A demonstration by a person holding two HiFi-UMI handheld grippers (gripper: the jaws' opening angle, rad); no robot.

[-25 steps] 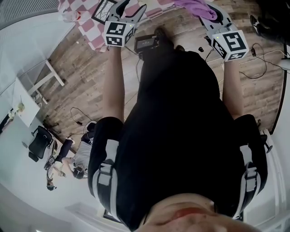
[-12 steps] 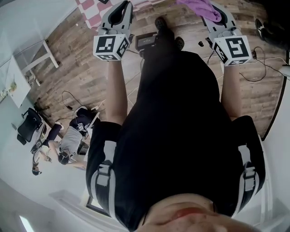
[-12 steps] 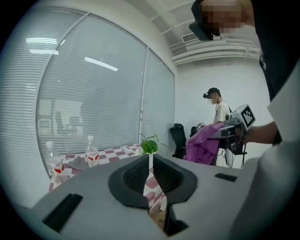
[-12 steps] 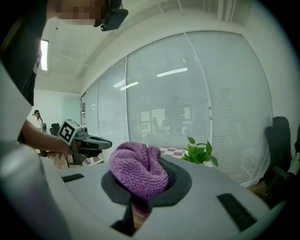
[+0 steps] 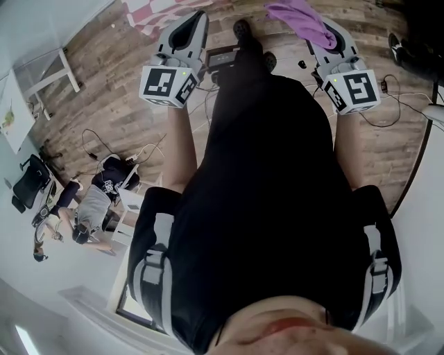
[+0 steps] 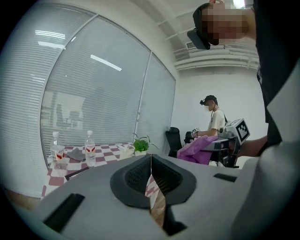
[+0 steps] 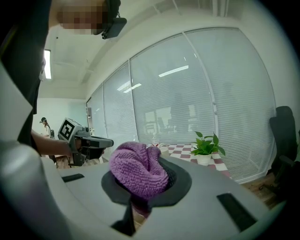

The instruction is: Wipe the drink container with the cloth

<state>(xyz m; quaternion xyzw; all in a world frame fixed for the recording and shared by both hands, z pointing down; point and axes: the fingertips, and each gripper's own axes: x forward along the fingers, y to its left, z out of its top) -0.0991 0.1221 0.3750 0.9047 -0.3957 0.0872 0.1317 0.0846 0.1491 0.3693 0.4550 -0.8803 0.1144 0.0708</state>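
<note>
Two hand-held grippers reach forward, nearly level, from a person in black (image 5: 277,180) above a wood floor (image 5: 125,104) in the head view. Only the gripper views take in the checked worktop (image 6: 110,151) by the blinds. The left hand-held gripper (image 5: 197,19), forearm outstretched, has just closed its jaws, which are pressed together on nothing. The right hand-held gripper (image 5: 327,36) pinches a bunched purple cloth (image 7: 138,172) that spills over its tips. A red-labelled drink bottle (image 6: 89,149) and a second bottle (image 6: 56,151) stand upright on the worktop, well apart from both grippers, near a small potted plant (image 6: 140,146).
</note>
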